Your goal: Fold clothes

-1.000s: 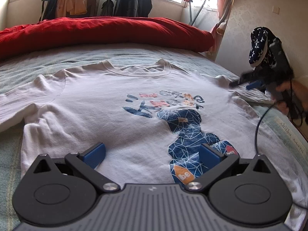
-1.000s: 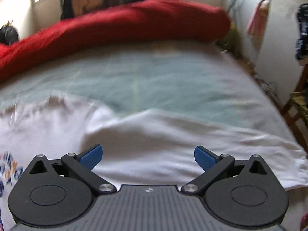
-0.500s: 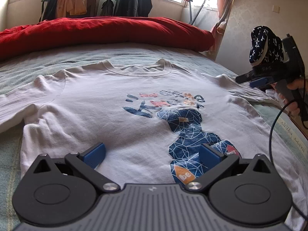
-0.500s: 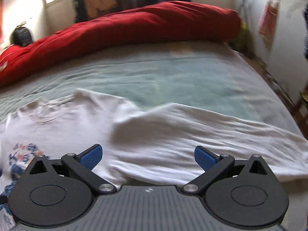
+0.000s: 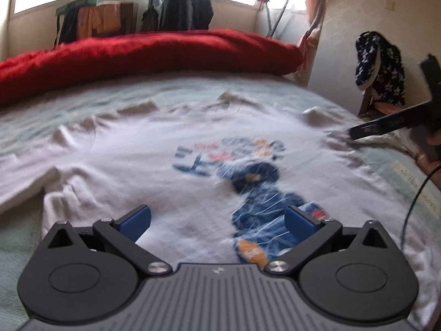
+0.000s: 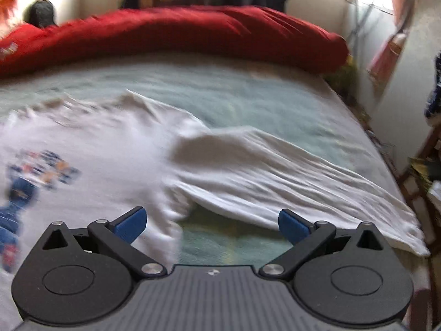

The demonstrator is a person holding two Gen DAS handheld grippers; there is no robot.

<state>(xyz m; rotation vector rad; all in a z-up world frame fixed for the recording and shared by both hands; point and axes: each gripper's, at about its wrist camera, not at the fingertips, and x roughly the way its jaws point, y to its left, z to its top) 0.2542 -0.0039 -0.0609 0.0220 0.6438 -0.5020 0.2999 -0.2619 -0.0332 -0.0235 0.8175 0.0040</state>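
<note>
On bed – white T-shirt spread flat – both grippers' jaws apart, empty

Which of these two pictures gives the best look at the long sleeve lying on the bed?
The right wrist view: the sleeve stretches across its middle, cuff included. The left wrist view shows only a blurred bit at its right edge.

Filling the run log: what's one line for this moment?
phase: pre-grasp | T-shirt: flat on bed | left gripper: open | right gripper: open
</note>
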